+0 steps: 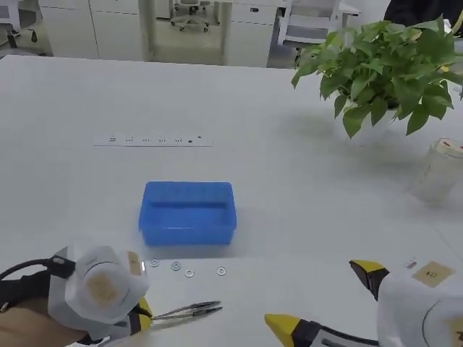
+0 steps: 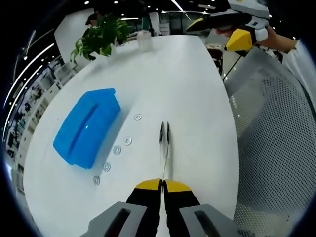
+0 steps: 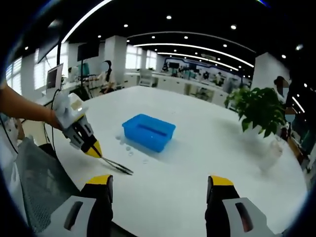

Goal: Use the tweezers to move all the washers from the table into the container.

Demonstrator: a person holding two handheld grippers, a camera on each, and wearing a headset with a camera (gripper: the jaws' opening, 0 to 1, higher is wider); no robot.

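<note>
Washers [image 1: 189, 273] lie in a loose row on the white table [image 1: 289, 188], just on the near side of the blue container [image 1: 187, 228]. In the head view I count four plainly, and I see none inside the container. The left gripper [image 1: 143, 312] sits at the near left, with its jaws pinched on the rear end of the tweezers [image 1: 189, 311]. The tweezers point right, and their tips are nearer to me than the row and clear of every washer. The right gripper [image 1: 325, 298] hangs at the near right, jaws spread wide and holding nothing.

In the left gripper view I can see what the head view blurs. The two tines [image 2: 164, 143] run almost parallel with a thin slit between them, and I count five washers [image 2: 128, 140] along the container's side [image 2: 86, 128]. The fifth lies at the end of the row that sits beside the gripper body in the head view.

In the right gripper view I look across the table at the left gripper, the tweezers [image 3: 116, 165] angled down to the surface and the container [image 3: 148, 132] beyond. The washers here are too small to count.

My worry is the hold. The tweezers are clamped only at their tail, so I think they could swivel in the jaws when the tips press down. The washers are thin and flat on a smooth top, so the tines may skate over one and push it away rather than pinch it. A weak pinch could also drop a washer short of the rim.
</note>
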